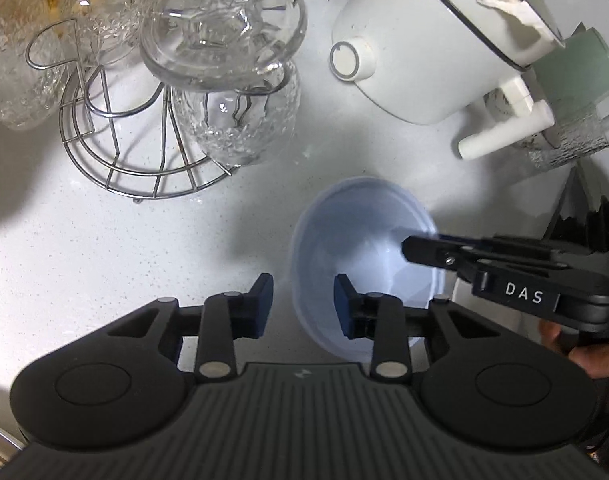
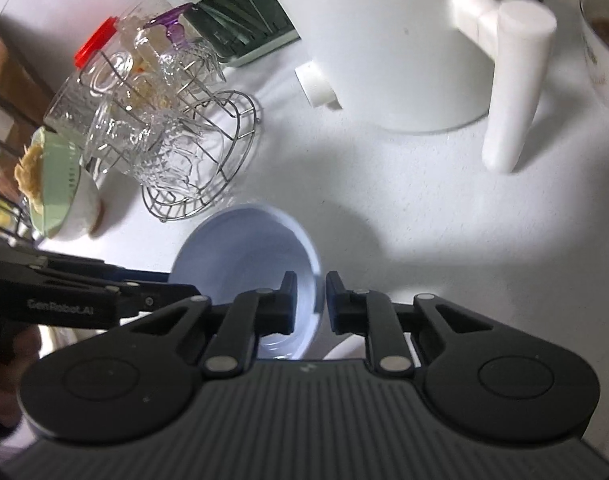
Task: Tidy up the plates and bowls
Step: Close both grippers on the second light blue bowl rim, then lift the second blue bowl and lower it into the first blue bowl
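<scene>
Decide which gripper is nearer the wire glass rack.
Left. The left gripper straddles the blue bowl rim on the side facing the wire rack; the right gripper is at the far rim.

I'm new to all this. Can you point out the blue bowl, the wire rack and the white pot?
blue bowl (image 1: pixel 344 216): left wrist view, far inner wall.
wire rack (image 1: pixel 116 168): left wrist view, round base.
white pot (image 2: pixel 392 64): right wrist view, side wall.
</scene>
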`<state>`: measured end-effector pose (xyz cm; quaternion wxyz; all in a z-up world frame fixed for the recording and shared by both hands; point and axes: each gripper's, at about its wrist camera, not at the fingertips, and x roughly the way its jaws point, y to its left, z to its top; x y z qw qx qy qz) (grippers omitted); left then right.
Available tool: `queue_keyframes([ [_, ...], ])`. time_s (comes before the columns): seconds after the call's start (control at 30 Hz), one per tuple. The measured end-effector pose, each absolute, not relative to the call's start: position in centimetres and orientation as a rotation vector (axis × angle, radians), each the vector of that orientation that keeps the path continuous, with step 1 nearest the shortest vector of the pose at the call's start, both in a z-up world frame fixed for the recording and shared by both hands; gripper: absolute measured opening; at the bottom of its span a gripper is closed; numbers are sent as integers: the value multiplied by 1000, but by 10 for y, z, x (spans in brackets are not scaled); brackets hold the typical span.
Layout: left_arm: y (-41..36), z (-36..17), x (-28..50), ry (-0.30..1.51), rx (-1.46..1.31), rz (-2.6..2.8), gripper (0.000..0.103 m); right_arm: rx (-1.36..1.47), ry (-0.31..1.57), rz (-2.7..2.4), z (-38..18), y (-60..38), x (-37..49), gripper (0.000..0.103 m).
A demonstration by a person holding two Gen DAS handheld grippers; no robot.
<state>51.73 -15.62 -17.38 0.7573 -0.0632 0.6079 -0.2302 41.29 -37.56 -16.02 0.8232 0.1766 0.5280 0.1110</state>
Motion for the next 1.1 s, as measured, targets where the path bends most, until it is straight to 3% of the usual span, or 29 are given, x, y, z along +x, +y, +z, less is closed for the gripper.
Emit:
queue_keyframes([
  [0.53,-162,-160,519,1322,-159,-510,39,443,1107,196,-160,-375,407,19],
  [1.1,-125,-85,483,1254,-202,-469,40,469,1015,237,-94,-355,362,19],
])
